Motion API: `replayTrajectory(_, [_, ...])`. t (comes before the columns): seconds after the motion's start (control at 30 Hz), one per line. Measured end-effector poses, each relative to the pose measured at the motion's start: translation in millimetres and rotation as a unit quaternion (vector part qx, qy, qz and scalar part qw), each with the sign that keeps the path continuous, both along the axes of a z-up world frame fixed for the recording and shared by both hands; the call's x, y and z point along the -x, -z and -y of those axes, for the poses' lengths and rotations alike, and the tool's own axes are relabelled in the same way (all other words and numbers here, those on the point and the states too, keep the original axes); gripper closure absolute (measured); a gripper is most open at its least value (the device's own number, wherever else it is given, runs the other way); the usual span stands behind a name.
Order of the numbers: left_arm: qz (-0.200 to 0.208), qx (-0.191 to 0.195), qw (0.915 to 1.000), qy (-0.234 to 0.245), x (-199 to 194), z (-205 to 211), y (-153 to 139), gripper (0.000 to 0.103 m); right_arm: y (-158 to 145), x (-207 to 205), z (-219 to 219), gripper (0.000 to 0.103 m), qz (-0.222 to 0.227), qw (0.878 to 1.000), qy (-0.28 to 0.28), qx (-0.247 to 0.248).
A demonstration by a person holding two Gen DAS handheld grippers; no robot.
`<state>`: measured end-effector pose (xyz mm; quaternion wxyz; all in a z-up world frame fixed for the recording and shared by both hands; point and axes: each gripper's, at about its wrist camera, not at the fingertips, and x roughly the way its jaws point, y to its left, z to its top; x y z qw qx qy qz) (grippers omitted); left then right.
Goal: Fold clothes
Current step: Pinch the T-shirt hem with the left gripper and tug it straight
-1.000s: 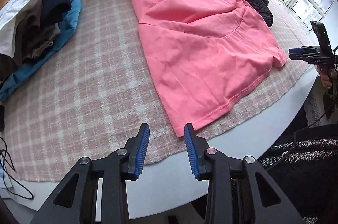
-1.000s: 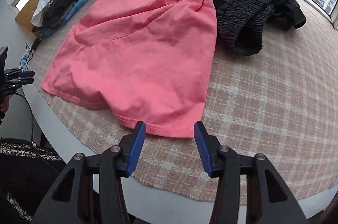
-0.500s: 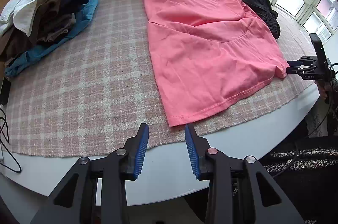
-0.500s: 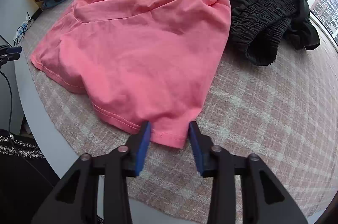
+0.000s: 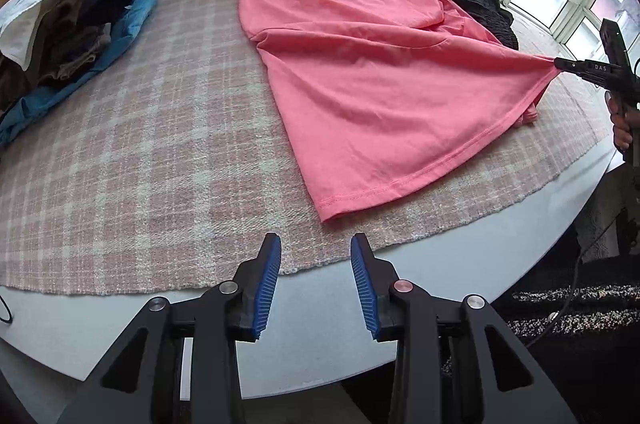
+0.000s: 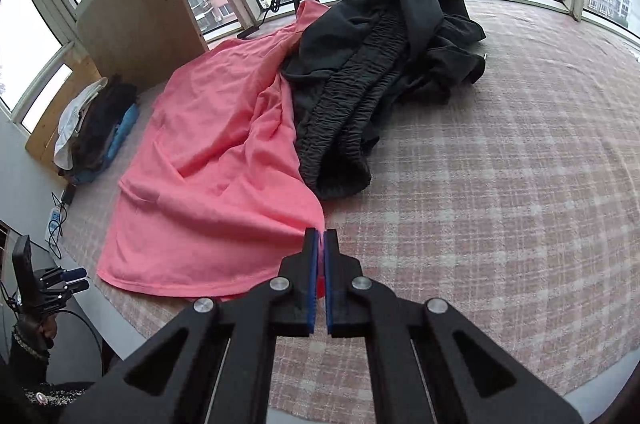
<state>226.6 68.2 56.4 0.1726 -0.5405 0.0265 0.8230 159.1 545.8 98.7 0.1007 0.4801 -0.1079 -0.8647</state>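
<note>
Right gripper point(image 6: 320, 238) has its 2 blue pads pressed together on the near right corner of the pink shirt point(image 5: 360, 72), lifting that corner off the checked cloth point(image 5: 140, 144) while the rest lies spread flat. Left gripper point(image 5: 316, 256) hangs wide apart and holds nothing, just short of the near left hem corner. We think the thin pinch could slip if we pull hard, or the shirt could drag into the black garment point(image 6: 380, 56) touching its far right edge. Only our left view shows the raised corner stretched taut (and the stacked clothes point(image 5: 60, 24) far left); only our right view shows the pads meeting.
</note>
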Motion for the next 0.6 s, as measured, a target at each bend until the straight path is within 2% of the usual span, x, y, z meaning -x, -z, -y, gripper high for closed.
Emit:
replayTrajectory(0.1, [-0.009,0.010,0.9998,0.016,2,-12,0,0.066,7,4,7,0.100,0.003,1.000,-0.005,-0.010])
replayTrajectory(0.2, [-0.006,0.026,0.9994,0.022,9,-19,6,0.065,3,7,-3,0.100,-0.003,1.000,0.024,-0.013])
replayTrajectory(0.33, [0.005,0.041,0.9989,0.023,21,-26,18,0.066,-4,6,-2,0.100,-0.009,1.000,0.024,-0.017])
replayTrajectory(0.37, [0.008,0.044,0.9988,0.022,25,-28,20,0.068,-5,6,-2,0.100,-0.011,1.000,0.024,-0.018])
replayTrajectory(0.4, [0.009,0.040,0.9990,0.020,28,-29,21,0.082,-7,5,-2,0.100,-0.013,0.999,0.024,-0.018])
replayTrajectory(0.43, [0.003,0.033,0.9993,0.018,30,-29,19,0.103,-9,5,-1,0.100,-0.014,0.999,0.024,-0.019])
replayTrajectory(0.53, [-0.018,0.012,0.9998,-0.003,35,-18,0,0.102,-14,4,0,0.100,-0.019,0.999,0.023,-0.022])
replayTrajectory(0.6, [-0.034,0.005,0.9991,-0.023,29,0,-23,0.102,-20,0,6,0.100,-0.022,1.000,0.016,-0.017])
